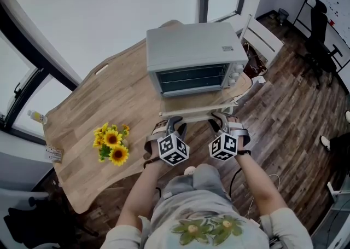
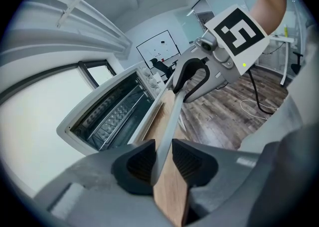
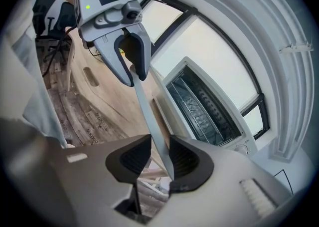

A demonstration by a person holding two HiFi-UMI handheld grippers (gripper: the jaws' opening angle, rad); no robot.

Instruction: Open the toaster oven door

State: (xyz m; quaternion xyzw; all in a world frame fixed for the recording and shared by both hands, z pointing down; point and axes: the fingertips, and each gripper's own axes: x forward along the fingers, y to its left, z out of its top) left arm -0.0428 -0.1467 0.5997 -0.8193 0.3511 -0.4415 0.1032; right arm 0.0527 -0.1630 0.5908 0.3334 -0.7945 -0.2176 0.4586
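Observation:
A silver toaster oven (image 1: 191,51) stands at the far side of the wooden table (image 1: 98,105). Its door (image 1: 199,103) hangs open, folded down toward me, and the dark cavity with its wire rack (image 2: 107,118) shows. The door's long handle bar (image 1: 191,114) runs along the door's near edge. My left gripper (image 1: 174,127) is shut on the bar's left part; the bar (image 2: 172,116) passes between its pads. My right gripper (image 1: 220,125) is shut on the bar's right part (image 3: 144,111). Each gripper shows in the other's view: the right gripper (image 2: 192,79), the left gripper (image 3: 130,66).
A bunch of sunflowers (image 1: 112,144) lies on the table to the left of my grippers. A white chair (image 1: 262,37) stands right of the oven, on the wooden floor (image 1: 290,105). A small bottle (image 1: 37,116) sits on the window sill at the left.

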